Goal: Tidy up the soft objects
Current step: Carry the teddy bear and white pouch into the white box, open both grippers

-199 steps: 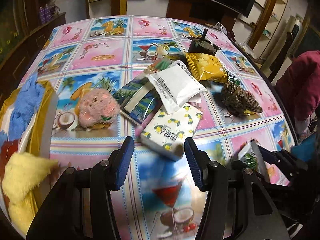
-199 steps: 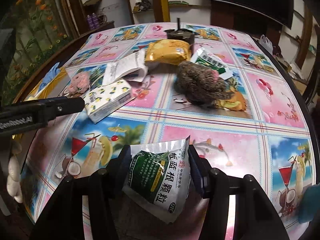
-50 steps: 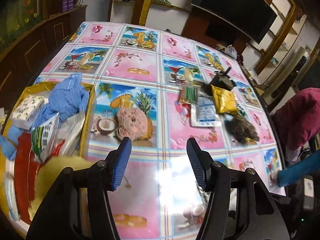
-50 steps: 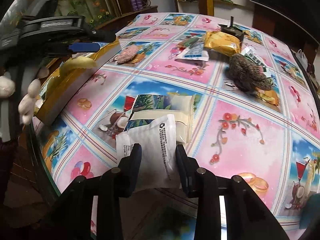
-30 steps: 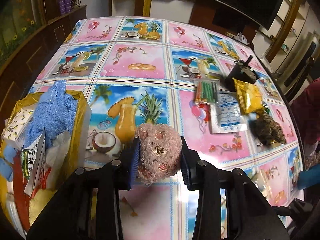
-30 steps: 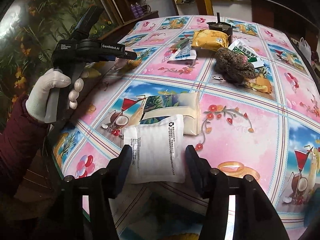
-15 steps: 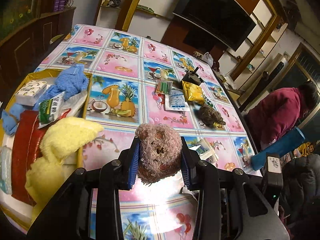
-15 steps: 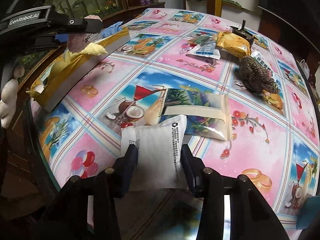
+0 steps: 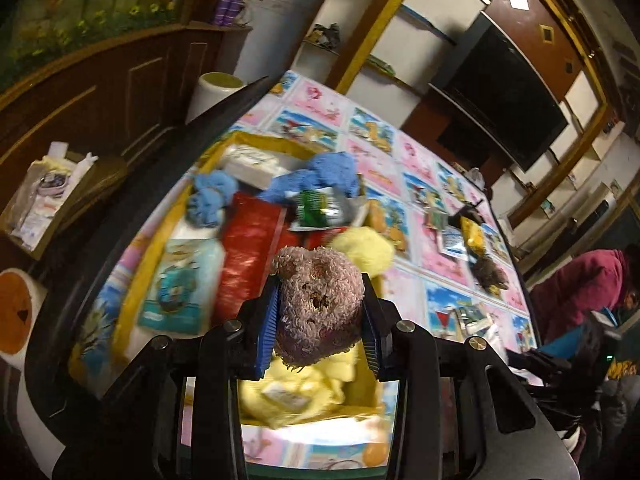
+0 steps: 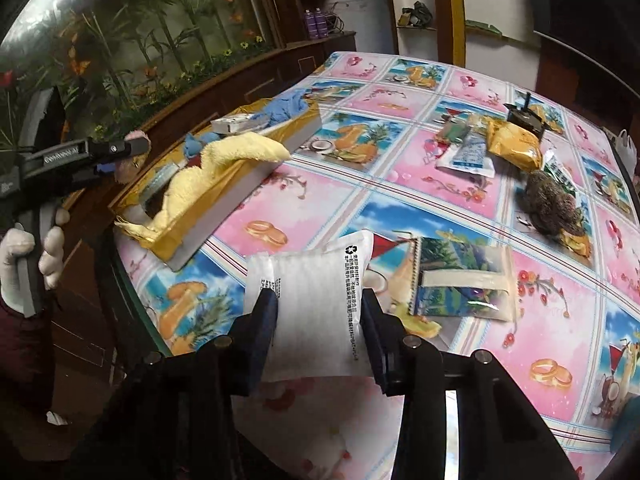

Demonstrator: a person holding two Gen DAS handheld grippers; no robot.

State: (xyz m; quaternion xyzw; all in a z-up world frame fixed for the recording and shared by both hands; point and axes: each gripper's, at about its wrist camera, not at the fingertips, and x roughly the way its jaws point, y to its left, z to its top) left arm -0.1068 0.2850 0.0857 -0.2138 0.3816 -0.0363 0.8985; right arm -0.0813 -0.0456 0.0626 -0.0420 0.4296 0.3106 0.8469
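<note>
My left gripper (image 9: 318, 320) is shut on a pink fuzzy plush toy (image 9: 318, 300) and holds it above the near end of the gold tray (image 9: 256, 140). In the right wrist view the left gripper (image 10: 120, 152) hangs over the tray's (image 10: 240, 184) left side. The tray holds a yellow towel (image 10: 224, 156), a blue cloth (image 9: 312, 176), a red pack (image 9: 250, 248) and a green sachet (image 9: 320, 208). My right gripper (image 10: 318, 320) is shut on a white pouch (image 10: 316, 300), held above the table's near edge.
On the patterned table (image 10: 440, 192) lie a clear-bagged notebook (image 10: 460, 280), a brown spiky plush (image 10: 554, 204), a yellow snack bag (image 10: 512, 142), a white sachet (image 10: 468, 156) and a black device (image 10: 526, 116). A wooden cabinet (image 9: 100, 92) stands left of the table.
My left gripper closed on the pink plush, lifted it and swung left over the tray. My right gripper has raised the white pouch slightly.
</note>
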